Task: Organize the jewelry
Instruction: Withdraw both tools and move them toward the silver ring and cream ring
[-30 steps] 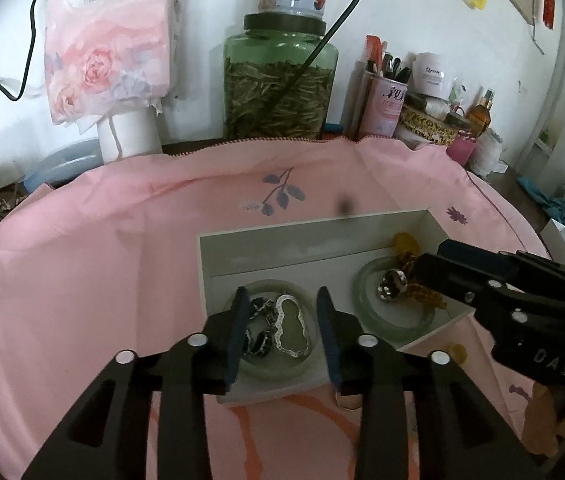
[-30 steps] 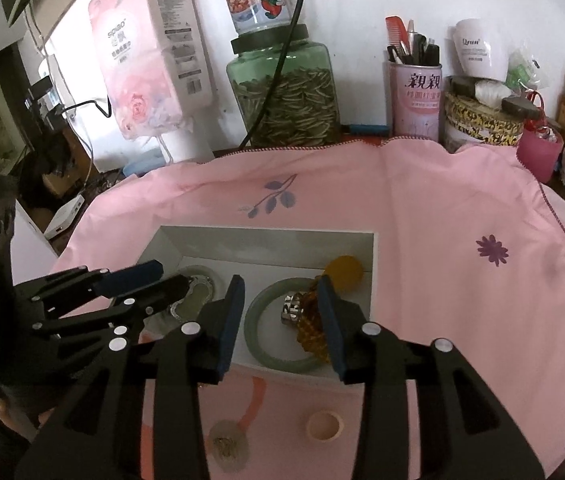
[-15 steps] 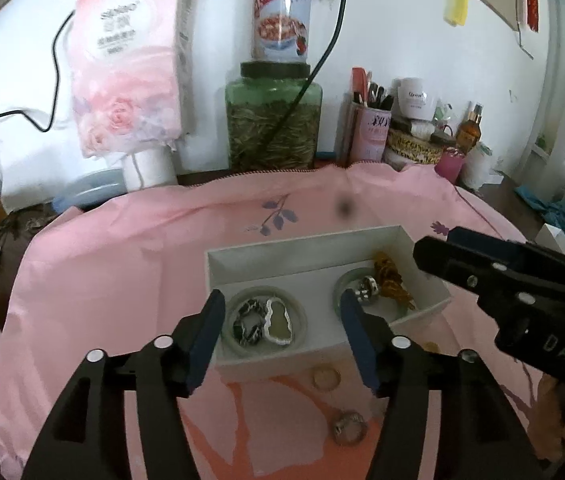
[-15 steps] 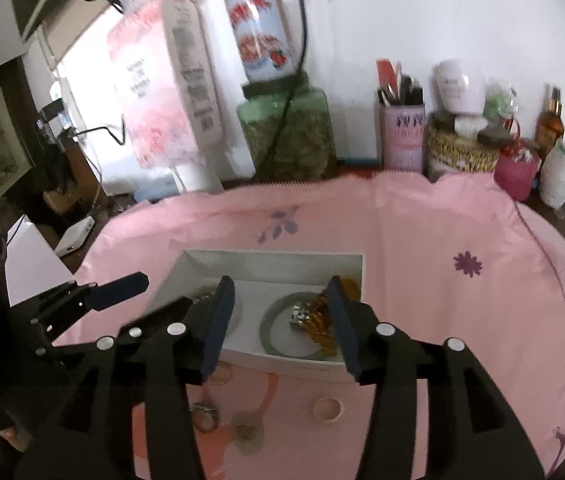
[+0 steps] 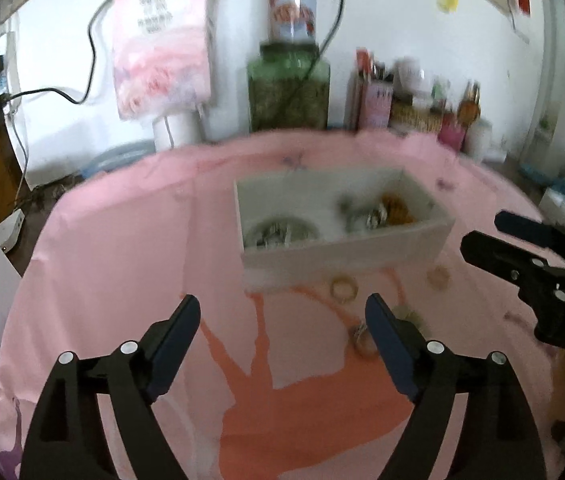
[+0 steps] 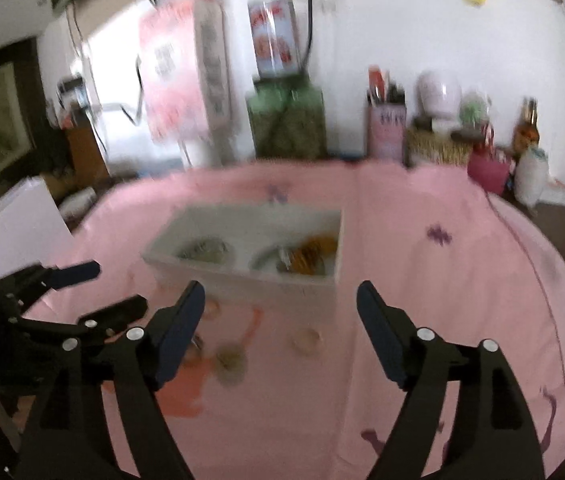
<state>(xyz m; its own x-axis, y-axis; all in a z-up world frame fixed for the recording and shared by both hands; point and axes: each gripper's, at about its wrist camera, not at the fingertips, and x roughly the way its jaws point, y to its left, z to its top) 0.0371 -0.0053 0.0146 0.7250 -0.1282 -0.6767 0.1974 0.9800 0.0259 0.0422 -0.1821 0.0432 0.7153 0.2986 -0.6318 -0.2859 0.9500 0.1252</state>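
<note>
Several loose rings lie on the cloth before our white box, just ahead-right of our wide, empty left gripper; our right gripper, equally wide, hangs near too.

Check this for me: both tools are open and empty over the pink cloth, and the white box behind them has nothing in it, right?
Not quite. The left tool and right tool are open and empty over the pink cloth, but the white box is not empty. The left wrist view shows jewelry inside it: silvery pieces on one side and a golden piece on the other. Blur hides finer detail.
</note>
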